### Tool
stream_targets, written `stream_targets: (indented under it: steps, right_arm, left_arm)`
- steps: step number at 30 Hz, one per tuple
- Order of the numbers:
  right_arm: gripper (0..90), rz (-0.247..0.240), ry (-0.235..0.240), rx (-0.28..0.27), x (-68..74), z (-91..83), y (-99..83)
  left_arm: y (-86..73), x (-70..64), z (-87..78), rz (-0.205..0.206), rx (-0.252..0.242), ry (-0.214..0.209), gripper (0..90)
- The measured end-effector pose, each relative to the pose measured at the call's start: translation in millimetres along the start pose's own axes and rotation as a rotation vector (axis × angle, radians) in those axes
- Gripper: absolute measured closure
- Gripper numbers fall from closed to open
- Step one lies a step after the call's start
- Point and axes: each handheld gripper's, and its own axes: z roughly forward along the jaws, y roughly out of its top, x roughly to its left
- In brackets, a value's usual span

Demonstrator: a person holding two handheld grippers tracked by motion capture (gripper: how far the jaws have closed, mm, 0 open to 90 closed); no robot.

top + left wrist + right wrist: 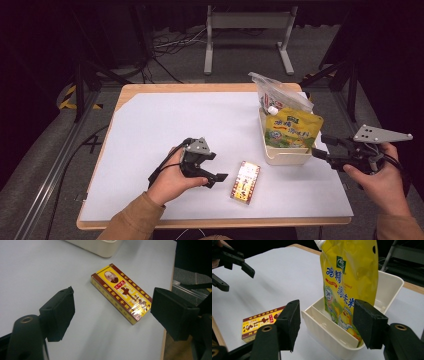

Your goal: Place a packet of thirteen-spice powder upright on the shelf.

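— What sat in the cream plastic bin [282,156] at the table's right side?

— A yellow spouted pouch with blue lettering [292,129] stood upright in its near compartment, behind the low divider, and a clear plastic bag [280,95] leaned up out of the part farther back. What the bag held could not be told.

— And the grippers?

— The left gripper [212,172] hovered with its jaws spread wide and empty, pointed at the flat yellow and maroon carton [245,181], which lay on the white table cover [165,130] between that gripper and the bin, touching neither. The right gripper [320,146] was also wide open and held nothing, its jaws close to the bin's near right corner, framing the pouch in the right gripper view
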Motion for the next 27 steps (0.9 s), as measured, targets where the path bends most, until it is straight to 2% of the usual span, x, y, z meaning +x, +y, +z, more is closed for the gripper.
stream_targets:
  steps: [4,10,17,21,25,27]
  right_arm:
    - [38.2,-0.012,0.013,-0.016,5.6,3.8,-1.0]
    - [37.5,-0.024,0.024,-0.024,9.0,6.4,-1.2]
    - [36.7,-0.02,0.033,-0.043,8.4,7.6,-10.7]
    - [36.3,-0.01,0.033,-0.051,7.2,7.2,-15.2]
    - [34.1,-0.011,0.037,-0.053,6.6,9.6,-18.5]
    - [33.6,-0.011,0.045,-0.052,6.9,11.0,-18.9]
  left_arm:
    - [7.6,-8.6,16.0,0.03,0.061,-0.019,15.5]
    - [14.1,-15.4,32.9,0.03,0.083,-0.005,11.4]
    - [20.2,-23.8,53.6,0.01,0.113,-0.008,9.3]
    - [21.6,-26.0,62.4,0.0,0.12,0.009,7.1]
    - [20.8,-27.3,75.0,-0.039,0.136,0.034,4.9]
    - [20.6,-27.3,77.2,-0.042,0.145,0.041,4.0]
